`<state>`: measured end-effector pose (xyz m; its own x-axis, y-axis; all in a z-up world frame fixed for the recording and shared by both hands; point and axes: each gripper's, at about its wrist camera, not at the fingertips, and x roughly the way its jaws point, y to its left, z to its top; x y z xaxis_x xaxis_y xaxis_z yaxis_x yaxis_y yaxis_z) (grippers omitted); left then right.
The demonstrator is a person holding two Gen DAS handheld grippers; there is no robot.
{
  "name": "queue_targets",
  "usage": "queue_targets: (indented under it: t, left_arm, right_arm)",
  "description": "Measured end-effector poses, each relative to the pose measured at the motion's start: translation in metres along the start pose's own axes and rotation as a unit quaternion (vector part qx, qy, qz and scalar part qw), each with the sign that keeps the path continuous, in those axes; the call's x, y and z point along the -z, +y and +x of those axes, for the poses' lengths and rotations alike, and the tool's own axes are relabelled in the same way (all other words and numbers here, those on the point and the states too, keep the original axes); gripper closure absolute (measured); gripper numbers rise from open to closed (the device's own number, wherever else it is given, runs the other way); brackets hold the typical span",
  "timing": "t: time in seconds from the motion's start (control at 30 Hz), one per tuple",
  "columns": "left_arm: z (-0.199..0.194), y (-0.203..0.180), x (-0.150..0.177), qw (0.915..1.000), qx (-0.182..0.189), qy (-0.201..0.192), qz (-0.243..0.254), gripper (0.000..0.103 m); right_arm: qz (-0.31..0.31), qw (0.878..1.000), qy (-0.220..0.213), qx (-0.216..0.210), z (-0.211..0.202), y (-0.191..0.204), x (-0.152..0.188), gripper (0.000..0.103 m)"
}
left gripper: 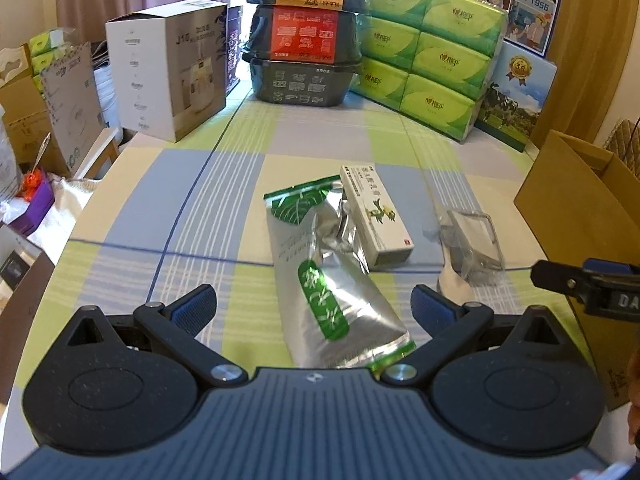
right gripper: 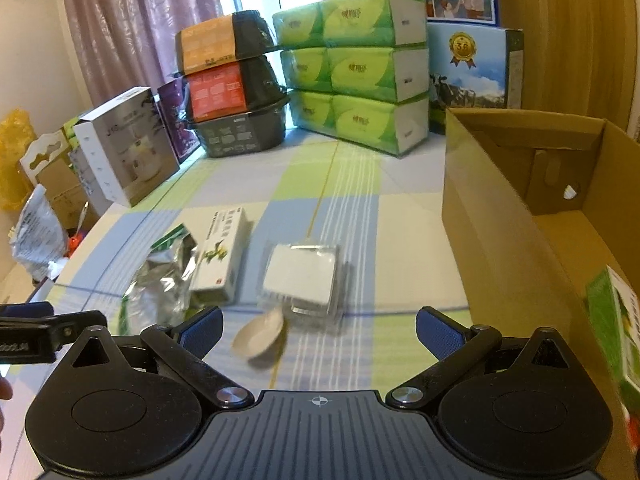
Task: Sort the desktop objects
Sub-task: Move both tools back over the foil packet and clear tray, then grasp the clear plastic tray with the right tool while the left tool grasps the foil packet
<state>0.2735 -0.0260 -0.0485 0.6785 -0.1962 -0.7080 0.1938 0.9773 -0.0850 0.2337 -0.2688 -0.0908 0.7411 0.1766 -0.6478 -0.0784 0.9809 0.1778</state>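
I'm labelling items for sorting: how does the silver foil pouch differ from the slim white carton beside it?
The silver-and-green foil pouch is soft, crumpled and shiny; the slim white cardboard carton is rigid, straight-edged and matte. The pouch looks longer and wider than the carton. The pouch's torn top is open; the carton appears closed. Both lie flat on the checked tablecloth, side by side.

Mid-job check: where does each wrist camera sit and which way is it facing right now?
Left wrist: behind the open left tongs, facing the silver-green pouch; right tongs' tip at right edge.
Right wrist: behind the open right tongs, facing the clear plastic case and white spoon, cardboard box at right.
Shared: pouch, white carton, case, green tissue packs.
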Motion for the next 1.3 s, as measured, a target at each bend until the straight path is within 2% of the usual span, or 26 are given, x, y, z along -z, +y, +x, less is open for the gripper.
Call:
queue_targets:
  t: [0.47,0.73,0.8,0.87,1.07,1.3]
  left_arm:
    - [0.034,0.017,-0.015,0.9992,-0.004,0.012,-0.037,0.002]
    - [0.048,0.01,-0.018,0.9992,0.004,0.019,-0.034,0.002]
    - [0.053,0.005,-0.019,0.9992,0.01,0.023,-0.03,0.002]
    - [0.058,0.001,-0.02,0.9992,0.013,0.028,-0.025,0.002]
    - [0.075,-0.007,-0.017,0.9986,0.007,0.052,-0.01,0.002]
    - [0.089,-0.005,-0.011,0.9974,-0.003,0.072,0.001,0.002]
  right_arm:
    - [0.008,0.999,0.029,-0.013,0.074,0.0,-0.011,0.004]
    - [0.019,0.999,0.04,-0.016,0.091,-0.003,-0.013,0.025]
    - [0.014,0.999,0.045,-0.018,0.093,-0.002,-0.013,0.039]
    - [0.005,0.999,0.043,-0.011,0.092,-0.001,-0.012,0.045]
    - [-0.003,0.999,0.035,0.004,0.087,-0.001,-0.013,0.049]
    - [-0.019,0.999,0.036,0.016,0.084,0.004,-0.011,0.05]
